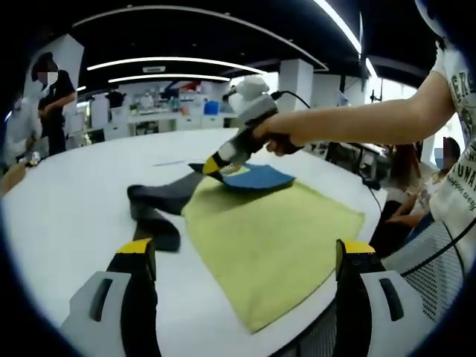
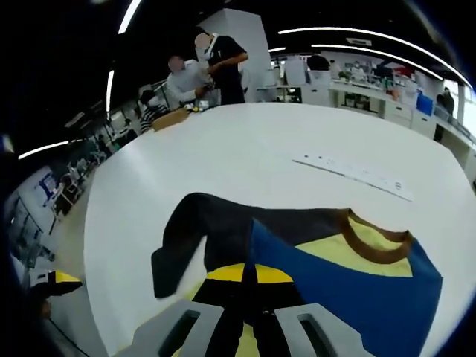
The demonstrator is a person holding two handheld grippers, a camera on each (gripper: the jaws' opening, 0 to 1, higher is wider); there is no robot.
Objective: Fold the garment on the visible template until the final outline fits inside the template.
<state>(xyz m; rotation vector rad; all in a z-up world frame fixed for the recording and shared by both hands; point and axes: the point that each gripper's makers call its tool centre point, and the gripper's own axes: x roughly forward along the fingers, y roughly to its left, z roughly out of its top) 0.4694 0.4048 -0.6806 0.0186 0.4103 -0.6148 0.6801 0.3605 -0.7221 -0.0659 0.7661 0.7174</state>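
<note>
1. White round surface (image 1: pixel 67 201) holds the garment (image 2: pixel 349 275) on its yellow template (image 1: pixel 275 238).
2. Right gripper (image 2: pixel 248 281) fingers are closed, pinching the garment's edge.
3. Left gripper (image 1: pixel 245 256) fingers are wide apart, holding nothing.
4. Folding is underway; next, probably tuck in the dark sleeve (image 1: pixel 152 208).

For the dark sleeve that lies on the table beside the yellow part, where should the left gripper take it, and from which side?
My judgement: grip the dark sleeve at its free cuff end, nearest the left gripper. It lies flat on the white table, pointing away from the yellow cloth, so approach low from the outer side, sliding one jaw under the edge.
</note>
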